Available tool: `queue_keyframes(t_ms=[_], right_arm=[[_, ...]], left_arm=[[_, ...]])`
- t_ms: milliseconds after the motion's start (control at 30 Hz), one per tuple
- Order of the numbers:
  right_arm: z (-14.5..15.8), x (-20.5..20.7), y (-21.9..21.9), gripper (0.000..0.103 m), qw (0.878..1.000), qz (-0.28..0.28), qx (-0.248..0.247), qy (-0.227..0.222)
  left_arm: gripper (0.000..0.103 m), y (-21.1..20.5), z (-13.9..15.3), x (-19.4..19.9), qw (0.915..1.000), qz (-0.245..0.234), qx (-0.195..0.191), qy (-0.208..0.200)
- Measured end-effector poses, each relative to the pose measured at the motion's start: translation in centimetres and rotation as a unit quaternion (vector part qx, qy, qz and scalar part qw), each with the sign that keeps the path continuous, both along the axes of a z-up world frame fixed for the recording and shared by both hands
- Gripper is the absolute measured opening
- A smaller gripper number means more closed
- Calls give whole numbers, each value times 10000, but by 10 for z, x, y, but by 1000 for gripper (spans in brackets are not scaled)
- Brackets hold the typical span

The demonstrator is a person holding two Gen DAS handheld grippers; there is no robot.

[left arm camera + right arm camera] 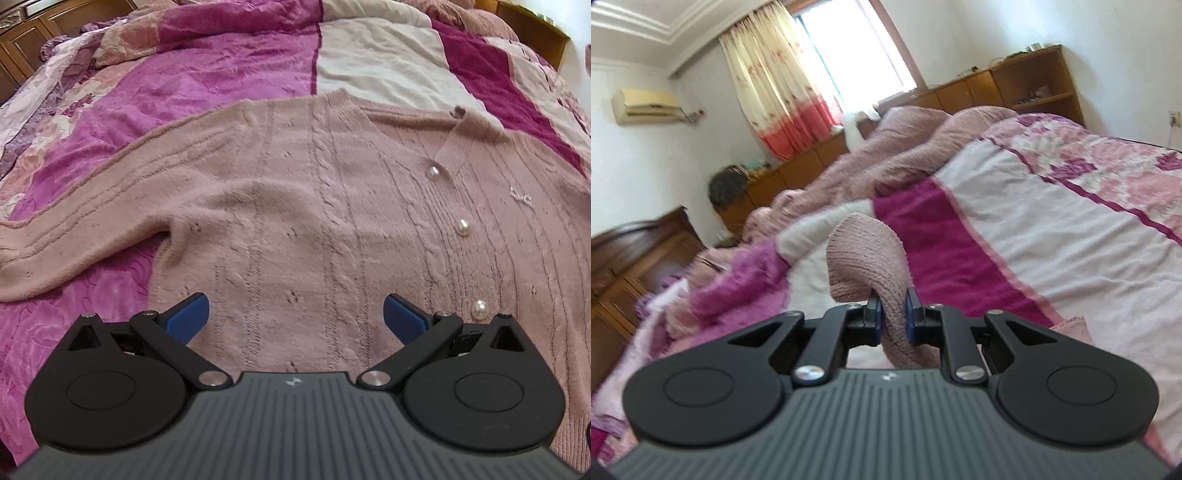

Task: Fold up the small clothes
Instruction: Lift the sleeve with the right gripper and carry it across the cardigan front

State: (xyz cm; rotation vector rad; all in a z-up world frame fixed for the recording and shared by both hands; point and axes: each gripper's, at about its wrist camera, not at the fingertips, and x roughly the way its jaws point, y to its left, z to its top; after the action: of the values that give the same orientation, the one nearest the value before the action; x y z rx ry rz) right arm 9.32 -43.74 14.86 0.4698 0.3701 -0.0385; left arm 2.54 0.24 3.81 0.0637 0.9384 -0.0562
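Observation:
A dusty-pink knitted cardigan [314,206] with pearl buttons [463,227] lies flat, front up, on the bed. Its left sleeve [74,229] stretches out to the left. My left gripper [295,317] is open and empty, hovering just above the cardigan's lower body. In the right wrist view my right gripper [893,314] is shut on a ribbed pink piece of the cardigan [866,258], which looks like a sleeve cuff, and holds it lifted above the bed. The cuff end curls up past the fingertips.
The bed is covered by a quilt [221,81] with pink, magenta and white stripes [1052,236]. A crumpled pink blanket [905,147] lies at the far end. Wooden cabinets [1015,85], a window with curtains [783,85] and a wooden headboard [635,251] stand around the bed.

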Motion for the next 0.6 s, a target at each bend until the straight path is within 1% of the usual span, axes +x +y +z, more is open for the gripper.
queue_keyframes(t_ms=[200,333,467,600], right_arm=[[30,7,40,16,9983,410,132,-392],[39,17,74,16,9957,735,239,-503],[33,28,112,16,9937,966,331,-470],[9,38,151,16,9911,1213,490,-251]], left_arm=[[103,17,9,-3,9998,157,-24,-128],[103,32,14,-5,9993,310,-70,-192],[103,46,17,-9,9985,488,-38,-244],[103,61,18,-14,9975,649,-60,-280]])
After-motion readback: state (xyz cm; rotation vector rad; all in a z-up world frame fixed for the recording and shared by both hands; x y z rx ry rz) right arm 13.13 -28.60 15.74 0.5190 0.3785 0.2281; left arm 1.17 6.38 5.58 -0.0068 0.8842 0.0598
